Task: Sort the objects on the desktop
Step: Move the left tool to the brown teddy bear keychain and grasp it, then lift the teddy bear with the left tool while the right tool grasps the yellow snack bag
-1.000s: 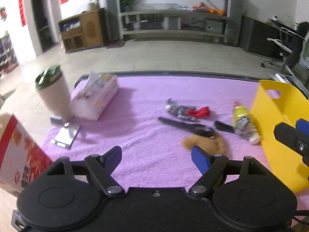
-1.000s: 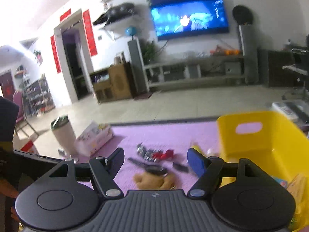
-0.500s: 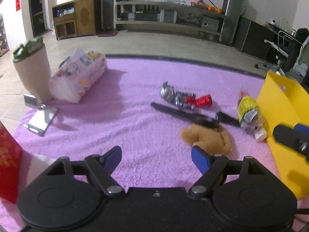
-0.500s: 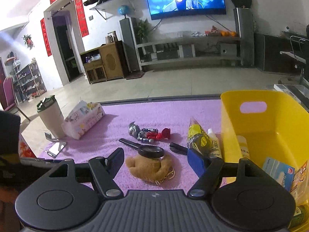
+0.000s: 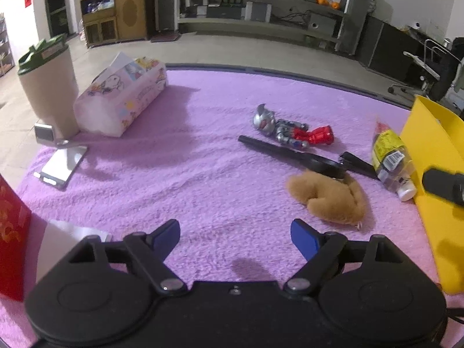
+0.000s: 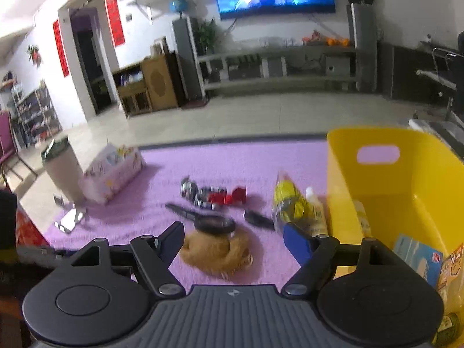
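Note:
On the purple cloth [image 5: 203, 174] lie a brown plush toy [image 5: 327, 195], a black magnifying glass [image 5: 293, 155], a silver and red robot figure [image 5: 290, 130], a black clip [image 5: 358, 163] and a yellow-labelled bottle [image 5: 390, 158]. A yellow bin [image 6: 406, 191] stands at the right. My left gripper [image 5: 235, 237] is open and empty, low over the cloth, left of the plush toy. My right gripper [image 6: 233, 240] is open and empty, with the plush toy [image 6: 217, 252] just ahead between its fingers.
A tissue pack [image 5: 124, 101], a beige cup with a green lid [image 5: 49, 84] and a metal phone stand [image 5: 61, 162] are at the left. A red box [image 5: 11, 232] is at the near left. The bin holds a blue packet [image 6: 417, 258] and other items.
My left gripper has dropped and moved forward over the cloth. My right gripper has tilted down and come closer to the plush toy.

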`<state>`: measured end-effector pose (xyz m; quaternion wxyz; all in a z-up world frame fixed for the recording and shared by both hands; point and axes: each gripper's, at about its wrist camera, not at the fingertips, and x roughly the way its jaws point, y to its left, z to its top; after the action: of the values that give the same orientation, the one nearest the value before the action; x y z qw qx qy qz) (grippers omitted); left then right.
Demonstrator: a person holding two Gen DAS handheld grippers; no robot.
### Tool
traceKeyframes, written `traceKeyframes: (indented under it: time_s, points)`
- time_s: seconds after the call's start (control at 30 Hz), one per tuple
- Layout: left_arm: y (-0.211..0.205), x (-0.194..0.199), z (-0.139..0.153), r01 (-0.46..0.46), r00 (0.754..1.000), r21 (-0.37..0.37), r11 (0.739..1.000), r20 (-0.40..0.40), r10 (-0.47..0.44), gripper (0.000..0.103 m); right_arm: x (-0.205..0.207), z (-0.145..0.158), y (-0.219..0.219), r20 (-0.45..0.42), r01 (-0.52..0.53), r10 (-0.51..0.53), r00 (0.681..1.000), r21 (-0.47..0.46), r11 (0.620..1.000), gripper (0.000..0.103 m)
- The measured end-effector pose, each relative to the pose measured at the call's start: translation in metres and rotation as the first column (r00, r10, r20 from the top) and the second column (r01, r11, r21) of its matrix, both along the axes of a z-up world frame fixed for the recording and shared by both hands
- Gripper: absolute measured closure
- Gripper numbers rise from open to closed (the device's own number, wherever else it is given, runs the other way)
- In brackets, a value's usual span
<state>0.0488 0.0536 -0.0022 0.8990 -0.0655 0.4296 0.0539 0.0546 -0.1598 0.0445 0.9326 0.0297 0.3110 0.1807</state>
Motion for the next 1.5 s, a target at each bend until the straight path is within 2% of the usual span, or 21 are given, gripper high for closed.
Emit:
traceKeyframes:
  time_s: [0.07,0.13,0.17,0.2,0.27,0.33,0.43,0.53,0.6,0.7,0.73,0.77,0.8,0.83,0.87,0.9,1.0,1.13,1.23,1.3,1.5]
  points:
    - [0.000,0.002,0.002,-0.012,1.000,-0.018,1.000,0.006,0.012,0.018,-0.001,0.001,0.003,0.008,-0.002,0.003,1.000,-0.034,0.999,0.029]
    - [-0.002,0.005,0.006,-0.005,1.000,-0.038,0.999,0.020,0.006,0.018,-0.003,0.004,0.003,0.031,-0.003,0.005,0.999,-0.059,0.998,0.046]
    - [-0.005,0.007,0.007,0.020,0.999,-0.054,0.998,0.028,-0.018,0.019,-0.003,0.006,0.003,0.037,-0.002,0.004,0.999,-0.065,0.998,0.062]
    - [-0.011,0.009,0.009,0.058,0.998,-0.073,0.996,0.034,-0.056,0.019,-0.003,0.008,0.002,0.045,0.004,-0.001,0.999,-0.066,0.998,0.065]
    - [-0.023,0.014,0.008,0.116,0.993,-0.096,0.989,0.044,-0.113,0.019,-0.002,0.012,-0.004,0.064,0.023,-0.020,0.998,-0.047,0.999,0.064]
    - [-0.038,0.023,0.005,0.139,0.990,-0.089,0.986,0.034,-0.137,0.019,-0.001,0.015,-0.010,0.079,0.043,-0.041,0.996,-0.032,0.999,0.062]
    - [-0.062,0.041,-0.002,0.122,0.992,-0.054,0.991,-0.009,-0.123,0.017,0.001,0.016,-0.019,0.094,0.083,-0.081,0.992,-0.025,0.996,0.058]
    - [-0.080,0.057,-0.010,0.119,0.992,-0.018,0.993,-0.046,-0.119,0.005,0.006,0.015,-0.025,0.080,0.097,-0.096,0.992,-0.015,0.995,0.057]
    - [-0.084,0.066,-0.015,0.089,0.993,0.016,0.996,-0.074,-0.088,0.004,0.008,0.014,-0.027,0.068,0.101,-0.101,0.993,-0.006,0.995,0.056]
    - [-0.075,0.072,-0.021,0.033,0.995,-0.024,0.999,-0.097,-0.035,0.005,0.010,0.013,-0.029,0.063,0.100,-0.100,0.993,0.012,0.995,0.055]
    - [-0.071,0.074,-0.022,0.023,0.994,-0.050,0.998,-0.102,-0.028,0.010,0.010,0.013,-0.028,0.065,0.098,-0.099,0.993,0.015,0.995,0.054]
    - [-0.066,0.075,-0.024,0.017,0.994,-0.081,0.997,-0.105,-0.025,0.027,0.009,0.013,-0.028,0.068,0.095,-0.096,0.993,0.019,0.995,0.053]
    - [-0.062,0.075,-0.025,0.016,0.994,-0.114,0.993,-0.109,-0.028,0.038,0.009,0.013,-0.027,0.070,0.090,-0.091,0.993,0.022,0.996,0.053]
    - [-0.057,0.072,-0.024,0.036,0.995,-0.154,0.987,-0.091,-0.050,0.055,0.009,0.013,-0.026,0.072,0.085,-0.086,0.994,0.026,0.996,0.053]
    - [-0.055,0.069,-0.023,0.051,0.993,-0.180,0.982,-0.099,-0.070,0.062,0.008,0.013,-0.025,0.074,0.080,-0.082,0.994,0.029,0.996,0.053]
    - [-0.053,0.065,-0.023,0.061,0.990,-0.195,0.979,-0.113,-0.085,0.063,0.008,0.013,-0.024,0.076,0.074,-0.076,0.994,0.028,0.997,0.053]
    - [-0.047,0.044,-0.019,0.111,0.978,-0.163,0.980,-0.156,-0.137,0.064,0.006,0.012,-0.022,0.084,0.062,-0.063,0.994,0.017,0.998,0.053]
    - [-0.032,0.010,-0.011,0.107,0.966,-0.136,0.985,-0.221,-0.135,0.064,0.005,0.011,-0.021,0.083,0.060,-0.060,0.995,0.011,0.998,0.053]
    - [-0.018,-0.007,-0.014,0.068,0.976,-0.144,0.987,-0.195,-0.096,0.063,0.006,0.010,-0.018,0.074,0.061,-0.062,0.995,0.014,0.998,0.053]
    - [-0.010,-0.011,-0.018,0.049,0.983,-0.185,0.982,-0.166,-0.080,0.063,0.005,0.009,-0.016,0.075,0.063,-0.063,0.995,0.011,0.998,0.052]
    - [-0.012,-0.010,-0.017,0.086,0.984,-0.175,0.981,-0.142,-0.111,0.062,0.005,0.002,-0.008,0.089,0.054,-0.051,0.995,-0.032,0.998,0.045]
